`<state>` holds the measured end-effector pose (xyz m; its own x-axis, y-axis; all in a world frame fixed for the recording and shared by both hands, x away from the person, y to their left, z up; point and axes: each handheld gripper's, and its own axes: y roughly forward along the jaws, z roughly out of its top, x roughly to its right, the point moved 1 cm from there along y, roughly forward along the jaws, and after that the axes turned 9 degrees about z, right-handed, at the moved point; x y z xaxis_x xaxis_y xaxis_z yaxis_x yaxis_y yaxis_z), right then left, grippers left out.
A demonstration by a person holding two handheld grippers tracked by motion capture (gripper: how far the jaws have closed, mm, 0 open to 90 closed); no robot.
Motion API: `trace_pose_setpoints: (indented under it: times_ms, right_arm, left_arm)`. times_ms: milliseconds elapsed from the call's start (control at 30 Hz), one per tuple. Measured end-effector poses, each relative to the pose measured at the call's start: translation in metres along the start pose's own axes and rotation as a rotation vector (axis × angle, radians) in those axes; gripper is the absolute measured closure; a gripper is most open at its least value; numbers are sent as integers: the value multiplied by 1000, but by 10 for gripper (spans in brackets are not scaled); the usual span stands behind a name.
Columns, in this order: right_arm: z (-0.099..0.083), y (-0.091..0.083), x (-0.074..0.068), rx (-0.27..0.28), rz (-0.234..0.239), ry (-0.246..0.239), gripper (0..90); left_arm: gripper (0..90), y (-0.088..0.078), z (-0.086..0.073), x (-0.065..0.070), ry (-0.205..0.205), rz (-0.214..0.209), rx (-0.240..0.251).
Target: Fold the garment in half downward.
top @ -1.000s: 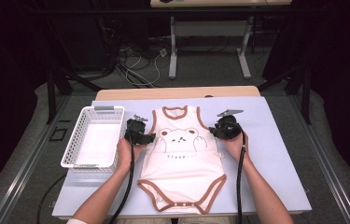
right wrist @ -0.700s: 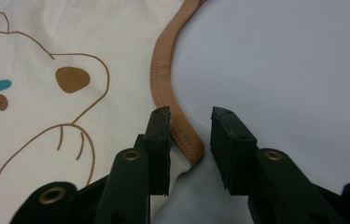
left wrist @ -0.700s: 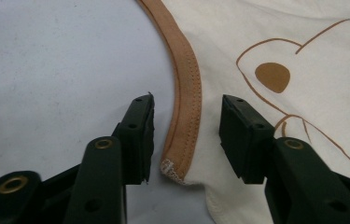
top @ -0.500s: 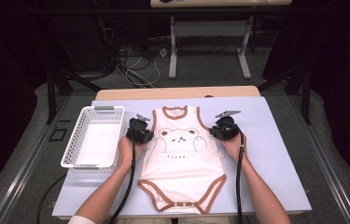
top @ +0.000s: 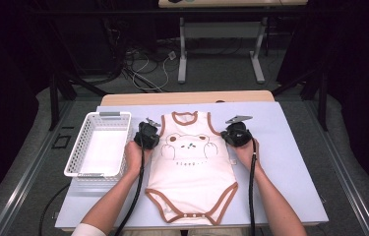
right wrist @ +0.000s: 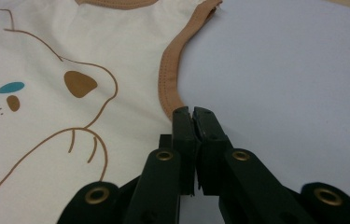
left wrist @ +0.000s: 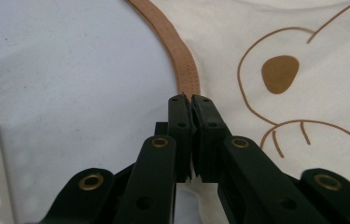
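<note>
Pale blue covered the table [top: 290, 162], where the bodysuit [top: 192, 169] lay flat beside an empty basket [top: 86, 147]. Left gripper [left wrist: 191, 99] and right gripper [right wrist: 192, 111] had just pinched shut on its brown armhole trims; folding seemed barely begun.

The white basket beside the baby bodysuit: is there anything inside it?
The white basket looks empty: its pale floor shows bare in the high view. The strip of floor just behind its near wall is hidden, and so is the table beneath the basket.
</note>
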<state>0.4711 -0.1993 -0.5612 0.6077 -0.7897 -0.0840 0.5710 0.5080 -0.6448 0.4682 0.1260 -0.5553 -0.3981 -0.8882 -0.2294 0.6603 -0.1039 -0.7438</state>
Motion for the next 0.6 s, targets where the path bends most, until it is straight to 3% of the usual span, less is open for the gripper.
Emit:
trace_pose_setpoints:
  times_ms: [267, 600]
  right_arm:
    - [6, -7, -3, 37, -19, -42, 876]
    - [9, -16, -5, 76, -14, -53, 874]
  left_arm:
    - [871, -10, 7, -1, 27, 28, 36]
    - [870, -19, 8, -2, 35, 32, 60]
